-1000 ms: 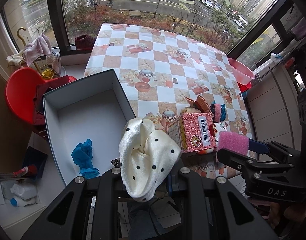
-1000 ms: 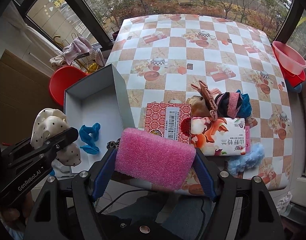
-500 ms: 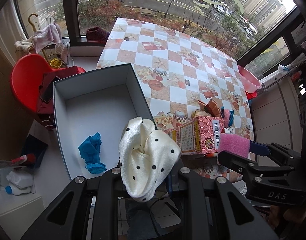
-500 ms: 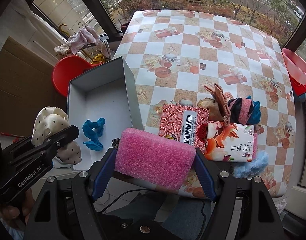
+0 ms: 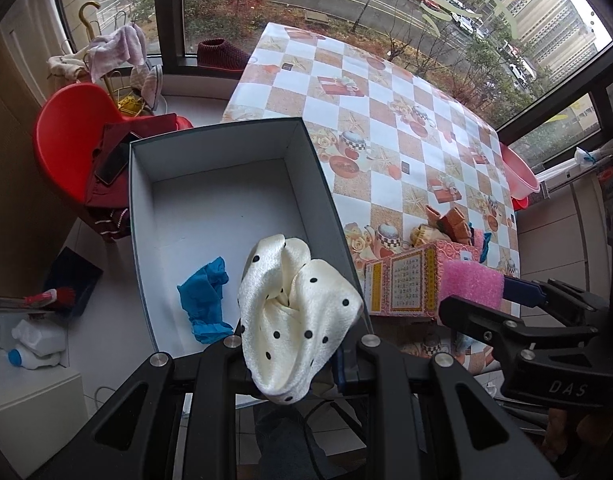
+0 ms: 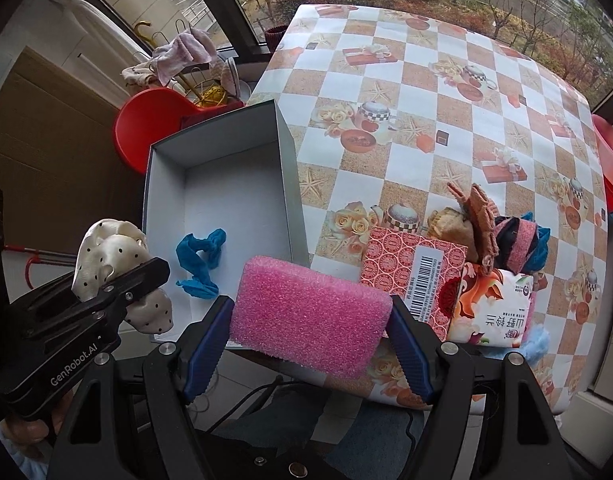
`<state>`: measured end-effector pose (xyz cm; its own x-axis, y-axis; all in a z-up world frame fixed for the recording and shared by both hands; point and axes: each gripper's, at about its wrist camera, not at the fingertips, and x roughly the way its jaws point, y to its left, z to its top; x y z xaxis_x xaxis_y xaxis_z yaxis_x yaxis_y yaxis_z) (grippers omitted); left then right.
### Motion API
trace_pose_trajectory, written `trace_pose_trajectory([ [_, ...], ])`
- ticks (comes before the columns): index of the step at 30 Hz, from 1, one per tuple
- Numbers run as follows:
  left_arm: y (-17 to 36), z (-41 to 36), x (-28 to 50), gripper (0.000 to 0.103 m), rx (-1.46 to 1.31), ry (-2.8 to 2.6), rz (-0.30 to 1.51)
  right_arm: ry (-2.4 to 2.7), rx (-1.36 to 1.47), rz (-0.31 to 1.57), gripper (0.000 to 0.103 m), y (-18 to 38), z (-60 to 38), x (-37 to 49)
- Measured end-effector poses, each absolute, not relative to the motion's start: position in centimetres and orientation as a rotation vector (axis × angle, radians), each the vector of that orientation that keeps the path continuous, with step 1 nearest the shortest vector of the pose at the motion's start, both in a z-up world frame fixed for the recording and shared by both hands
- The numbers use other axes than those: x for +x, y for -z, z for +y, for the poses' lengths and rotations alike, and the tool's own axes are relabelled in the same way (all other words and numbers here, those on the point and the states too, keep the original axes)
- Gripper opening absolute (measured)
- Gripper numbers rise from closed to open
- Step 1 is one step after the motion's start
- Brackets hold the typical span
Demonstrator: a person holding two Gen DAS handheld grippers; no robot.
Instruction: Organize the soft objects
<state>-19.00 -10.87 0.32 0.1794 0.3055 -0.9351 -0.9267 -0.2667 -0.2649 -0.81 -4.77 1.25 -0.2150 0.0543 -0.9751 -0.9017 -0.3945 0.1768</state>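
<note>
Left gripper (image 5: pixel 296 344) pinches dotted cloth (image 5: pixel 294 312) above box's (image 5: pixel 226 184) near edge, nearer arm; right gripper (image 6: pixel 308 322) clamps pink sponge (image 6: pixel 310 316) by box's near-right corner.

Both wrist views look steeply down, sharing box (image 5: pixel 226 208) and, partly, table (image 6: pixel 446 92).

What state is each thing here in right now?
Left hand-held gripper: shut on the polka-dot cloth.
Right hand-held gripper: shut on the pink sponge.
Grey box: open, no lid.
Blue cloth: crumpled, inside the box.
Red patterned carton: closed, lying on the table.
</note>
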Motion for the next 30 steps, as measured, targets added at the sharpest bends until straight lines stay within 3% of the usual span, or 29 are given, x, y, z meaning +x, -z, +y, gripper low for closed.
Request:
trace_pose_trajectory([
  [11,1.0,-7.8,-24.7,0.025,-1.336,-1.500,0.650,-1.773,-1.316,1.172,0.077,0.3,-1.2,-5.9],
  [17,2.8,-6.6,-25.6,0.026,-1.364,-1.542,0.666,-1.749,-1.257,1.354,0.077,2.0,1.2,-8.0],
  [28,6.0,-6.2,-25.8,0.026,-1.426,-1.549,0.701,-1.746,-1.329,1.267,0.077,3.6,3.7,-11.4],
  [30,6.1,-6.3,-25.7,0.030,-1.429,-1.554,0.694,-1.744,-1.346,1.264,0.077,4.0,3.9,-11.9],
])
